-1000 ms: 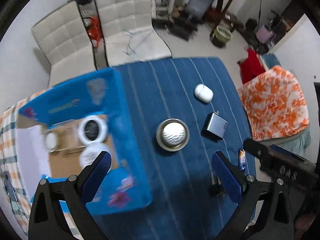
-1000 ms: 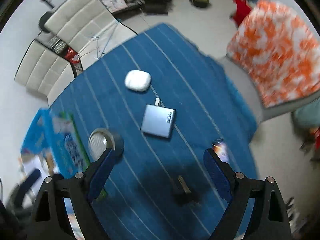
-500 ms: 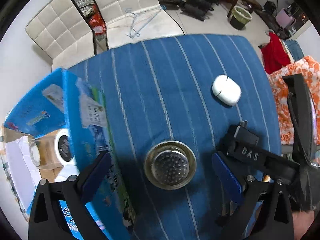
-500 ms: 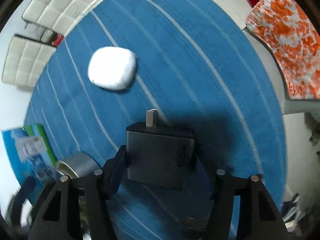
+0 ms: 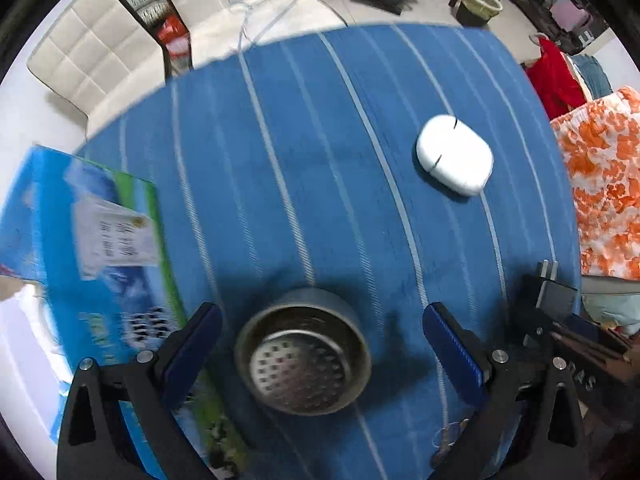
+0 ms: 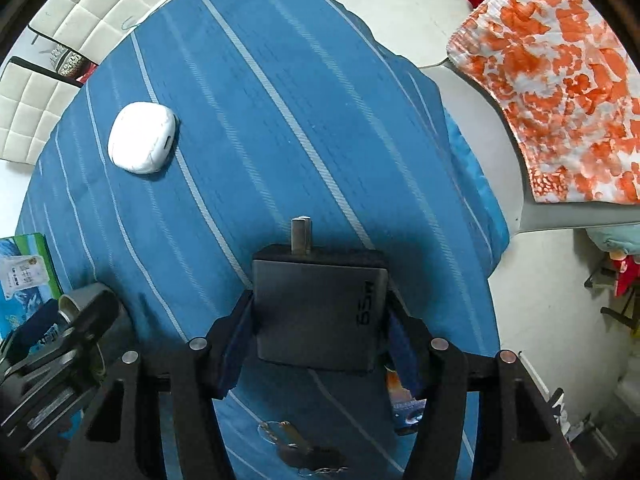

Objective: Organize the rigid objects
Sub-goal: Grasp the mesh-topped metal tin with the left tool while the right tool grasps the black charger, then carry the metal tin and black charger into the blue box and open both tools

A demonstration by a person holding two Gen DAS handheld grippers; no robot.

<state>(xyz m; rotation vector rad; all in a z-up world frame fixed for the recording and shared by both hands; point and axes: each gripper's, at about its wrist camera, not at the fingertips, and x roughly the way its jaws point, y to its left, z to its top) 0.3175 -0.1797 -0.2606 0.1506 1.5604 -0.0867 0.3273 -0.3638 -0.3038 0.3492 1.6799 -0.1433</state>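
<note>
My right gripper (image 6: 320, 332) is shut on a grey 65W charger (image 6: 320, 312), its plug prongs pointing away, just over the blue striped tablecloth (image 6: 280, 120). The charger also shows at the right edge of the left wrist view (image 5: 554, 300). My left gripper (image 5: 320, 344) is open, its fingers on either side of a round metal strainer cup (image 5: 304, 364) without touching it. A white earbud case (image 5: 454, 160) lies farther back on the cloth; it also shows in the right wrist view (image 6: 142, 138).
A blue cardboard box (image 5: 92, 248) stands at the table's left side. Keys (image 6: 300, 444) and a small colourful packet (image 6: 400, 396) lie under the right gripper. White chairs (image 5: 120, 40) stand behind the table, and an orange-patterned cushion (image 6: 560, 80) lies to the right.
My right gripper has come down and shut on the charger. My left gripper has moved down and forward, so the strainer cup now sits between its open fingers.
</note>
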